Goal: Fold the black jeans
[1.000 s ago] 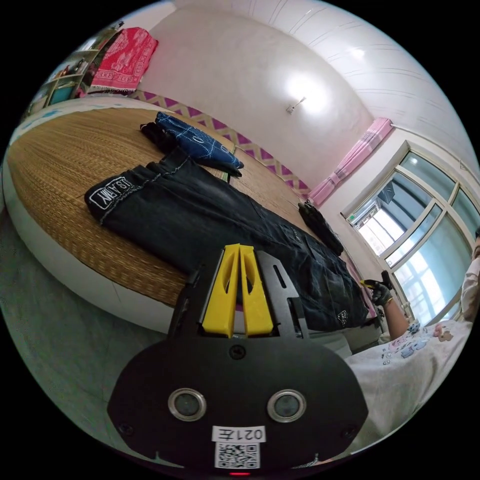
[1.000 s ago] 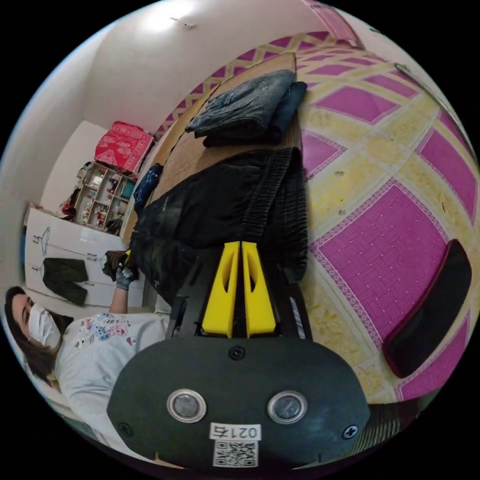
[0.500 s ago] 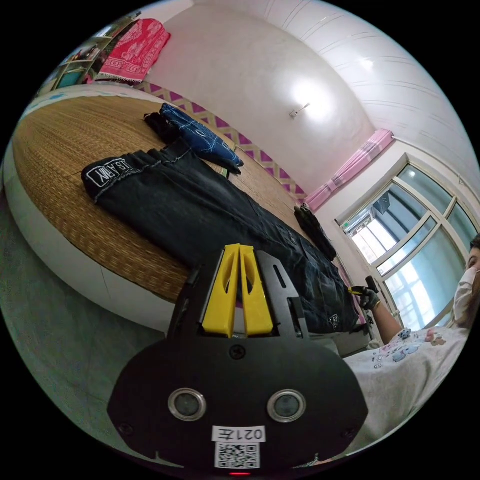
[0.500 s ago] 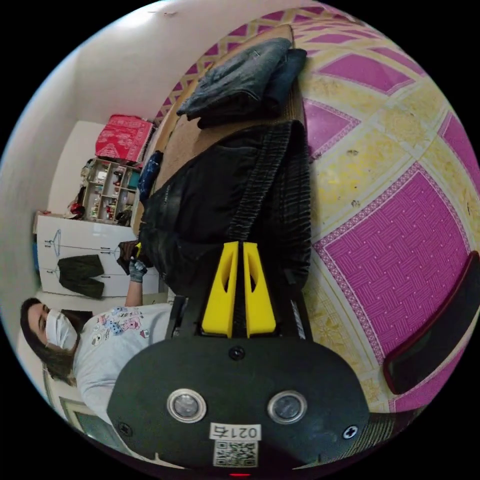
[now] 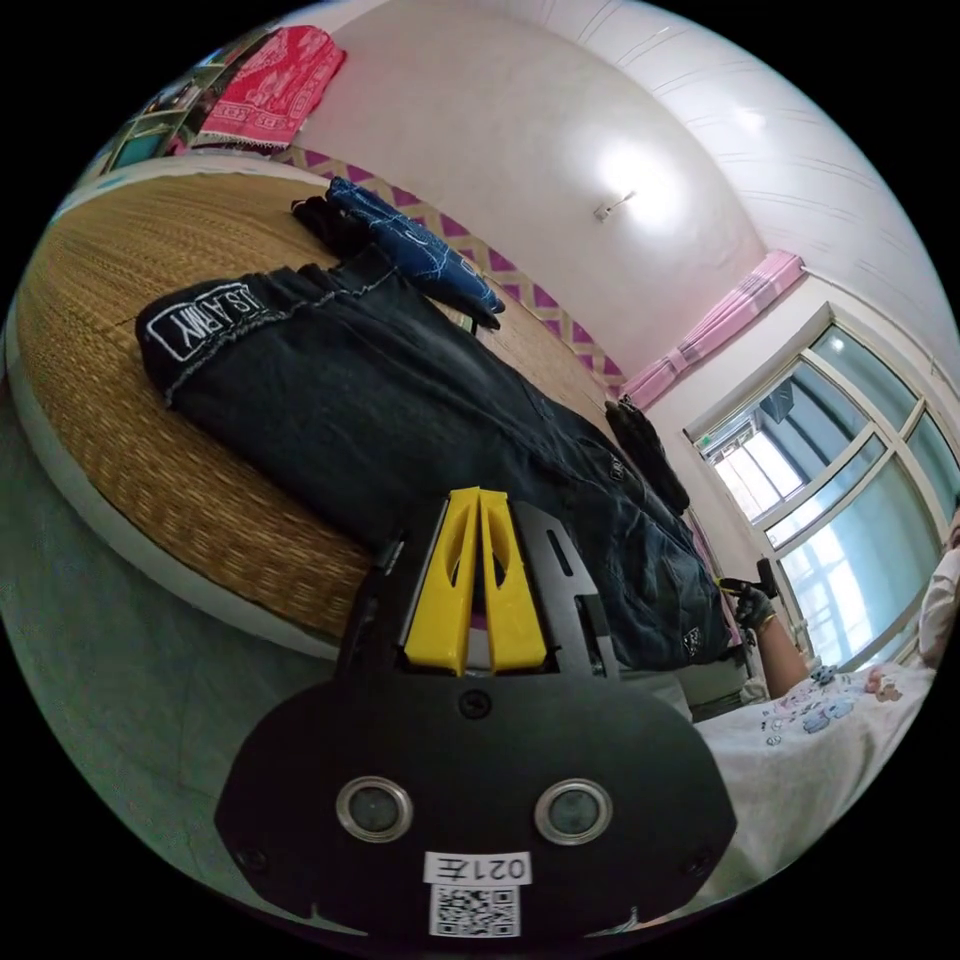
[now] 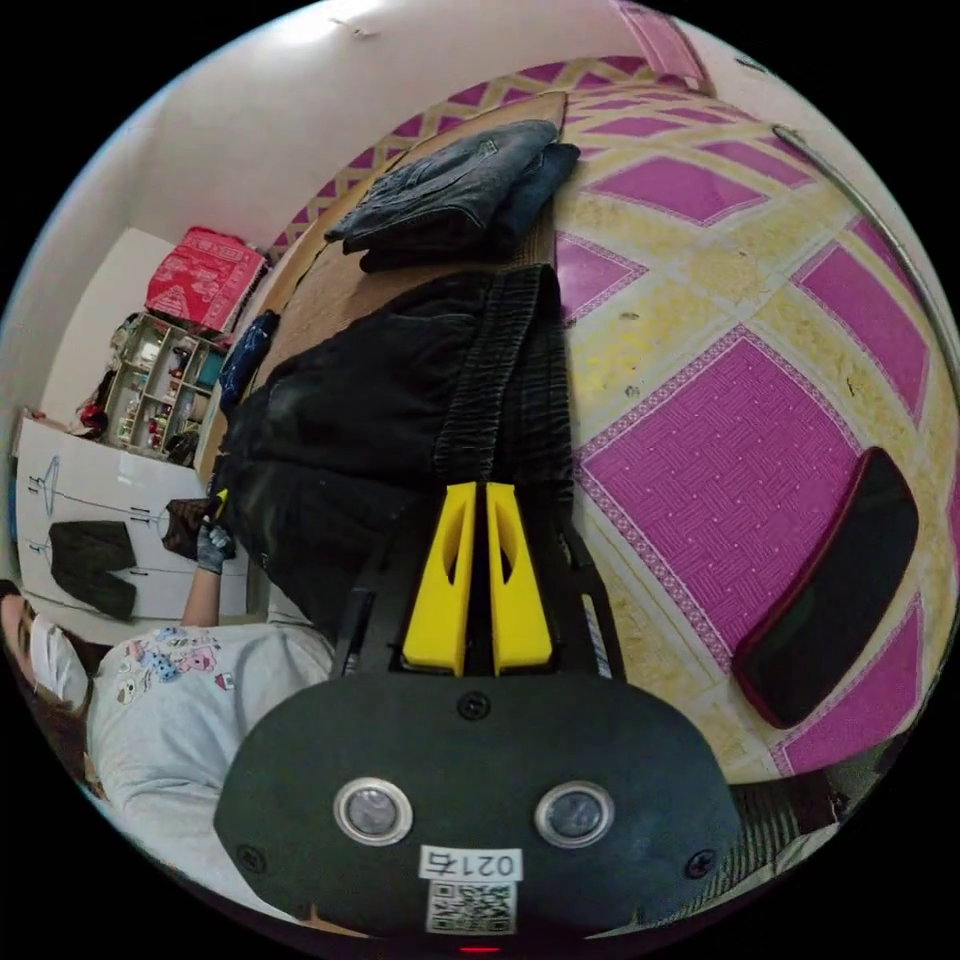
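The black jeans [image 5: 400, 400] lie stretched out along a woven mat [image 5: 110, 250], with a white-printed patch at the leg end. My left gripper [image 5: 478, 495] is shut, its yellow jaws over the near side edge of the jeans. Far down at the waist end, a gloved hand holds the right gripper [image 5: 745, 588]. In the right gripper view the jeans [image 6: 370, 400] show their gathered waistband, which runs up from my shut right gripper [image 6: 487, 488]. The left gripper [image 6: 215, 500] sits at the far leg end. Cloth between either pair of jaws cannot be made out.
A folded blue garment [image 5: 420, 250] and a dark pile [image 5: 650, 455] lie beyond the jeans. Folded grey-blue jeans [image 6: 450, 185] sit past the waistband. A pink and yellow sheet [image 6: 720, 460] carries a dark flat object [image 6: 830, 590]. The person [image 6: 180, 690] stands at the bed's edge.
The left view has drawn closer to the jeans, which look larger now. The right view has rolled and shifted while the waistband stays at its jaw tips. Both grippers stay shut.
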Tool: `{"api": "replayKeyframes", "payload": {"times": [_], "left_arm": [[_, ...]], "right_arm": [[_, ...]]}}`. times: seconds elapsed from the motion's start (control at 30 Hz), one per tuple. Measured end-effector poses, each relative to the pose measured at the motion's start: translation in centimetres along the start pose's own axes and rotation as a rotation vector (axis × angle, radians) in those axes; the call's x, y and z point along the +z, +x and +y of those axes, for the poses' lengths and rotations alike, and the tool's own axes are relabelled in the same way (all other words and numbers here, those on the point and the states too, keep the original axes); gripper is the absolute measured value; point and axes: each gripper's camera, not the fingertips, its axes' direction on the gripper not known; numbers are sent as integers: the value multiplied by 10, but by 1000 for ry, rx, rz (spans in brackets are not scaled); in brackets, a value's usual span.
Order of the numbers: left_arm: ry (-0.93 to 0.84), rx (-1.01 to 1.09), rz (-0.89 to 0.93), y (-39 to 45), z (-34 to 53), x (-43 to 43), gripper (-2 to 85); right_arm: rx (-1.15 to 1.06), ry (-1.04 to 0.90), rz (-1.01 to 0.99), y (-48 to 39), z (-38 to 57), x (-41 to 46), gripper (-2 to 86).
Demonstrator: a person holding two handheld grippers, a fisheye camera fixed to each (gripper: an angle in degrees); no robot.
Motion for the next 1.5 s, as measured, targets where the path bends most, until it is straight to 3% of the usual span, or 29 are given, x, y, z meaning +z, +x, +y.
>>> {"api": "replayKeyframes", "payload": {"times": [0.07,0.2,0.4,0.57,0.8,1.0,1.13,1.23,1.5], "left_arm": [[30,27,-13,3,3,-11,-9],[124,29,24,4,14,-39,-8],[201,-156,-21,-14,31,-80,16],[174,-303,-20,-43,29,-87,55],[175,-345,12,-57,19,-86,69],[179,-374,37,-69,8,-88,68],[228,-406,39,-79,-1,-94,69],[245,-413,46,-87,-12,-96,72],[197,-442,47,-101,-57,-86,73]], "right_arm": [[10,46,53,-4,21,-15,24],[29,134,-51,-10,91,-40,60],[238,221,-176,6,197,-38,106],[349,281,-402,24,228,-3,111],[437,417,-547,39,253,7,109],[407,475,-340,21,259,-3,90],[400,487,-347,18,256,-4,99],[389,496,-244,8,256,-9,106],[392,398,-438,3,246,11,116]]}}
